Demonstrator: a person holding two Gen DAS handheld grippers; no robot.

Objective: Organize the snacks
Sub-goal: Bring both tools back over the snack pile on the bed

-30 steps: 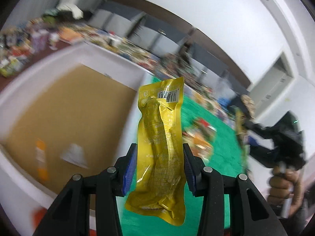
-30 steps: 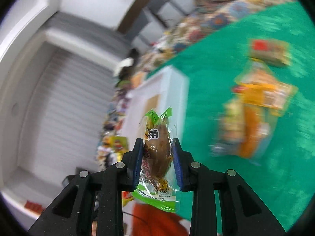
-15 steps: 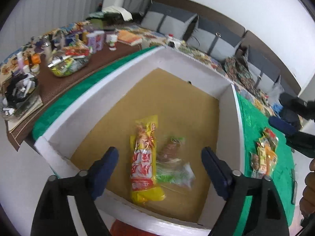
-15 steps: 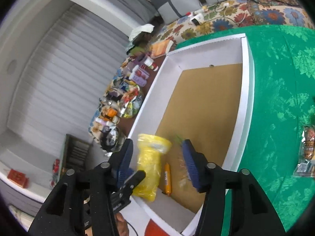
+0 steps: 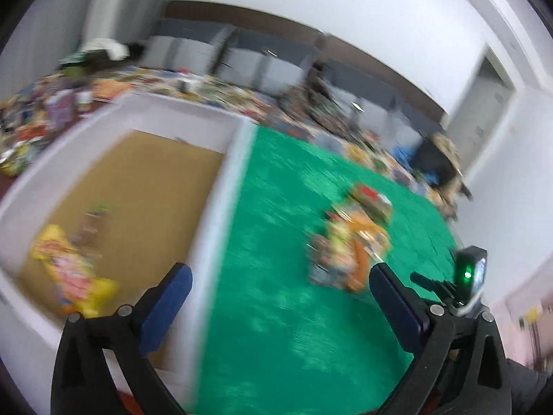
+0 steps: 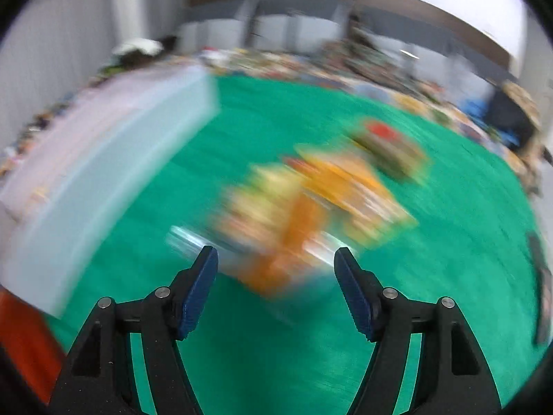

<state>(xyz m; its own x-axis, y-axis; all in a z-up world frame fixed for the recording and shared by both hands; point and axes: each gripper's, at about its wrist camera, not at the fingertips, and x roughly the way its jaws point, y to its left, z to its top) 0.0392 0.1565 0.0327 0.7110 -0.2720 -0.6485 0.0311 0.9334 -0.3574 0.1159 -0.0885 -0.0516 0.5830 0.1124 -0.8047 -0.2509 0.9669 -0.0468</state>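
A white box [image 5: 221, 186] with a brown cardboard floor stands at the left on a green cloth [image 5: 276, 294]. A yellow snack packet [image 5: 71, 276] and a smaller brown one [image 5: 93, 218] lie inside it. A blurred pile of snack packets [image 5: 349, 242] lies on the cloth to the right of the box. My left gripper [image 5: 276, 297] is open and empty above the box's right wall and the cloth. My right gripper [image 6: 276, 276] is open and empty, just in front of the pile [image 6: 311, 200]. The box's wall [image 6: 103, 173] is at the left there.
A cluttered sofa and side table with bottles and small items [image 5: 52, 110] run behind the box. A dark bag [image 5: 439, 159] sits at the far right edge of the cloth. Both views are motion-blurred.
Both grippers let go of their packets into the box, opened, and have swung right from over the box toward the pile on the green cloth.
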